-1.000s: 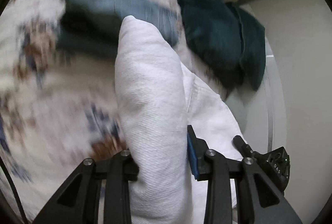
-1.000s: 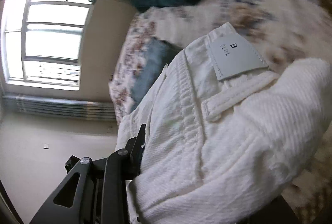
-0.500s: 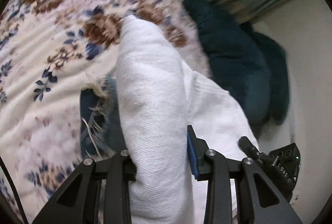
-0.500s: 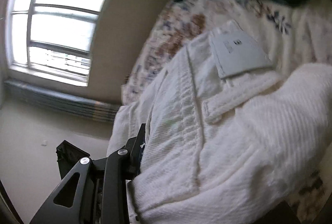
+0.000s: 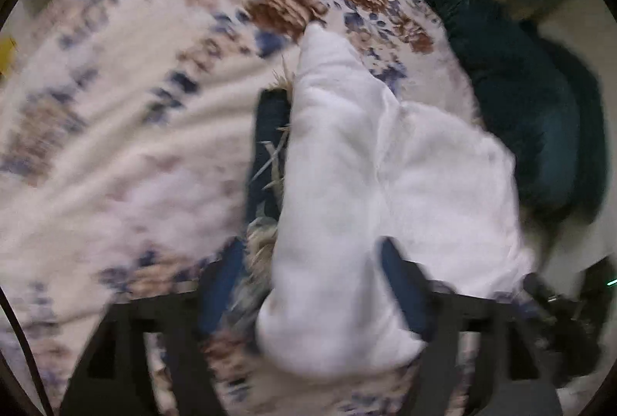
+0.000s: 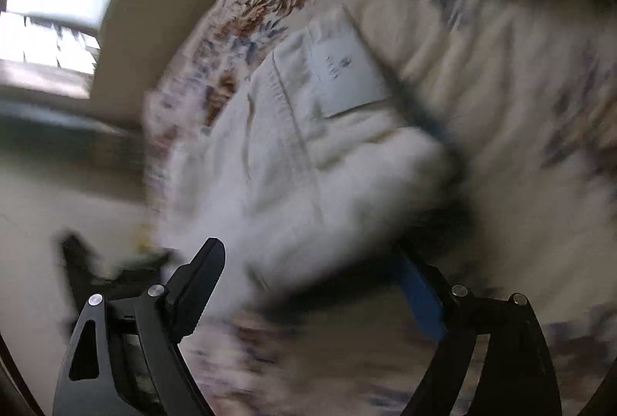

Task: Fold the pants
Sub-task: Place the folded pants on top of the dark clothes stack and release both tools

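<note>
Left wrist view: the left gripper (image 5: 308,285) has its two blue-padded fingers (image 5: 405,285) spread apart, and the folded white pants (image 5: 347,184) lie between them without being squeezed, the thick fold reaching forward from the gap and away over the bed. A gap shows on the left side between the pad and the cloth, while the right pad sits right against the fabric edge (heavy blur makes actual contact hard to judge). Under the pants' left edge a dark blue frayed denim piece (image 5: 266,146) lies on the floral bedspread (image 5: 115,146), and dark teal pillows (image 5: 520,115) rest beyond on the right.

In the right wrist view the right gripper (image 6: 308,285) is also wide open, one black finger at lower left and a blue-padded one (image 6: 420,300) at lower right. The pants (image 6: 308,154) lie just ahead of the fingertips on the bedspread (image 6: 501,69), waistband end facing the camera, with a pale rectangular label (image 6: 347,76) on top. A bright window (image 6: 50,19) shows at far left
</note>
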